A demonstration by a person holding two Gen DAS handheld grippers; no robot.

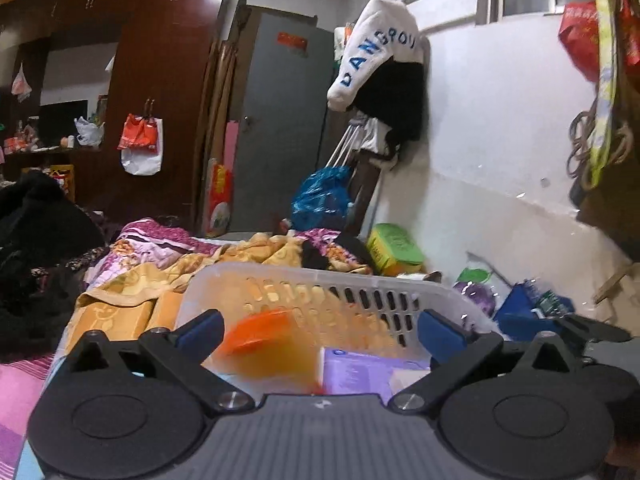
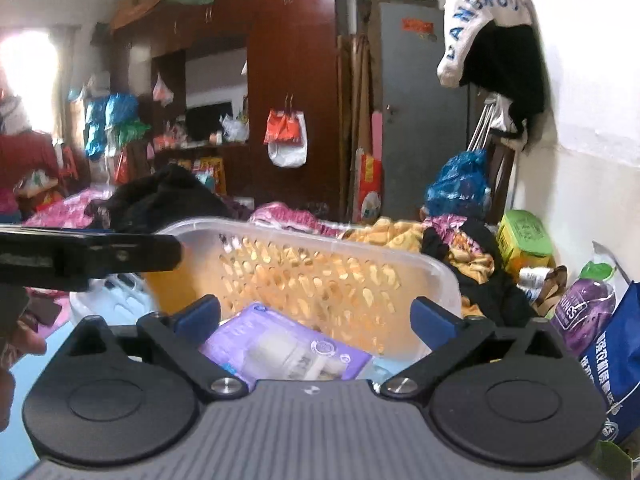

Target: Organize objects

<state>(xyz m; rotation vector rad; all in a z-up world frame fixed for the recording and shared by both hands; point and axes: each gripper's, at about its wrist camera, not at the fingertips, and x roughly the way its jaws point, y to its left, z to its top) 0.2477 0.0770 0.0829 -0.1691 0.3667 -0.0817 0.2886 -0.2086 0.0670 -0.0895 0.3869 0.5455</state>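
A purple packet [image 2: 286, 350] already lies in the perforated basket [image 2: 436, 270] on the bed; both the left gripper [image 1: 320, 328] and right gripper [image 2: 316, 316] gape, holding nothing, while bags beside the basket's right edge seemingly await sorting.

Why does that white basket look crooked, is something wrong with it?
The white basket sits tilted on the rumpled orange blanket, not on a flat surface. A purple packet lies slanted inside. A blurred orange thing shows beside it. Nothing looks spilled or broken.
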